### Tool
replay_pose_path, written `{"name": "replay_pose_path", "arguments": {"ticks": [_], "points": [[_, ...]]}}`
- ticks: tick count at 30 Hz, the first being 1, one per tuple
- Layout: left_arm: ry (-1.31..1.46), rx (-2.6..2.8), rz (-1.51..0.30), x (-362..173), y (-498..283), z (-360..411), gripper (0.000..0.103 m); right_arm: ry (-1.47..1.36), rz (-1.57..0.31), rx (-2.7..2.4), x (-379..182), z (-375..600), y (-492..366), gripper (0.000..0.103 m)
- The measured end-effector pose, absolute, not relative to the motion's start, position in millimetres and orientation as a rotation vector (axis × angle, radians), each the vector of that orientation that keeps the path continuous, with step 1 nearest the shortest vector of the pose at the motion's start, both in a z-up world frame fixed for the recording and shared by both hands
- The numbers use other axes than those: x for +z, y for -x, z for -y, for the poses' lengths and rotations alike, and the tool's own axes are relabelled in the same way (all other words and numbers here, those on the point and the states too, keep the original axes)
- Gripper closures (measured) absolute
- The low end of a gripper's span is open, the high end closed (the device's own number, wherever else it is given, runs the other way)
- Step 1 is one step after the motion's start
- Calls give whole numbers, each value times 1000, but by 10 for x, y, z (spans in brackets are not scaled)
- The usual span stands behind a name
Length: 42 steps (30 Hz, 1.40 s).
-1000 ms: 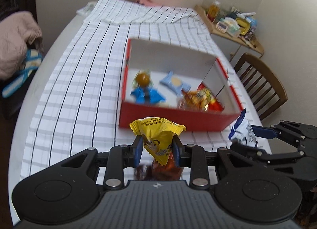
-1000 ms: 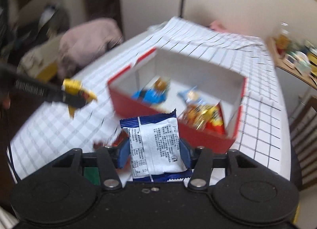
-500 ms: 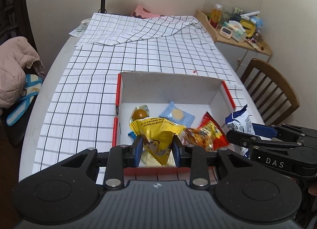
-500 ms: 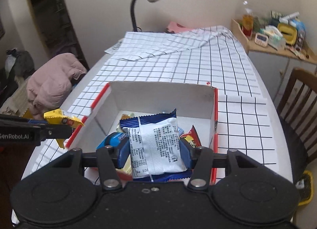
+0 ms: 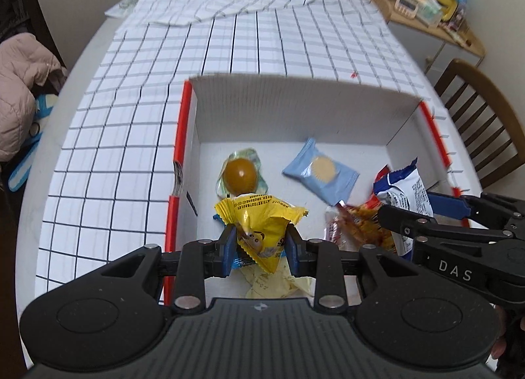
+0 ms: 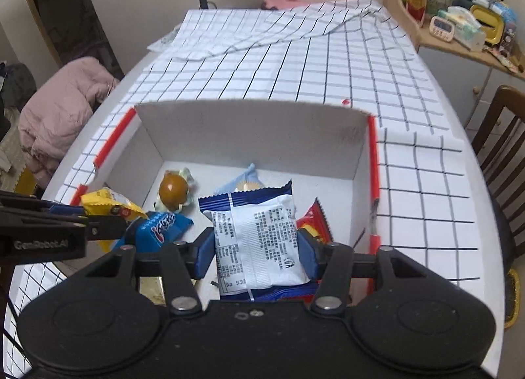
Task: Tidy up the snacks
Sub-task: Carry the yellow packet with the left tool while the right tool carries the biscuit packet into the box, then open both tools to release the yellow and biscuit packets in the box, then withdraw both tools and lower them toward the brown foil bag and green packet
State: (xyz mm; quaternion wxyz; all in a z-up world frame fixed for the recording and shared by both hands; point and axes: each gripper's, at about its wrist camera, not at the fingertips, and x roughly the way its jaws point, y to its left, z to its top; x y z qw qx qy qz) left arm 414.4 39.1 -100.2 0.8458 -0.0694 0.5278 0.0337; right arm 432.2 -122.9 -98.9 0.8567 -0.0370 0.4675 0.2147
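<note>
Both packets are at the drop-off step. The left hand-held gripper (image 5: 259, 244) pinches a yellow packet (image 5: 257, 224) over the near left of the box (image 6: 249, 136); the right hand-held gripper (image 6: 254, 247) clamps a blue-white packet (image 6: 259, 241) over its near right. Next, each should loosen above the bare floor, short of the 2 snacks farther in.

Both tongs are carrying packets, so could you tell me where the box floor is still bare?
In the red-edged box, the floor is bare along the far wall, behind the round brown snack and light blue packet. The near right corner is crowded with the orange packets.
</note>
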Motion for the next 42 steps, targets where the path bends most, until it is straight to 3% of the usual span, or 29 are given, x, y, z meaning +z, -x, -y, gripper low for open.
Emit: {"name": "replay_pose_path", "arguments": {"ticks": [9, 14, 18, 19, 22, 35, 39, 42], "points": [[111, 69, -1163, -1211, -4189, -360, 73, 111, -1015, 467, -1156, 1149, -4329, 49], [111, 71, -1173, -1232, -4195, -352, 72, 96, -1010, 454, -1138, 1178, -4310, 34], [121, 61, -1152, -1173, -4137, -359, 71, 76, -992, 450, -1069, 1228, -4279, 33], [123, 55, -1145, -1148, -4116, -363, 70, 67, -986, 452, -1045, 1241, -4256, 30], [128, 48, -1110, -1050, -4037, -372, 54, 40, -962, 457, -952, 1285, -4175, 26], [121, 12, -983, -598, -3503, -359, 53, -32, -838, 507, -437, 1425, -3620, 12], [116, 1, -938, -444, -3294, -353, 44, -51, -796, 516, -293, 1449, -3427, 8], [113, -12, -912, -346, -3147, -345, 43, -64, -770, 528, -200, 1456, -3281, 6]]}}
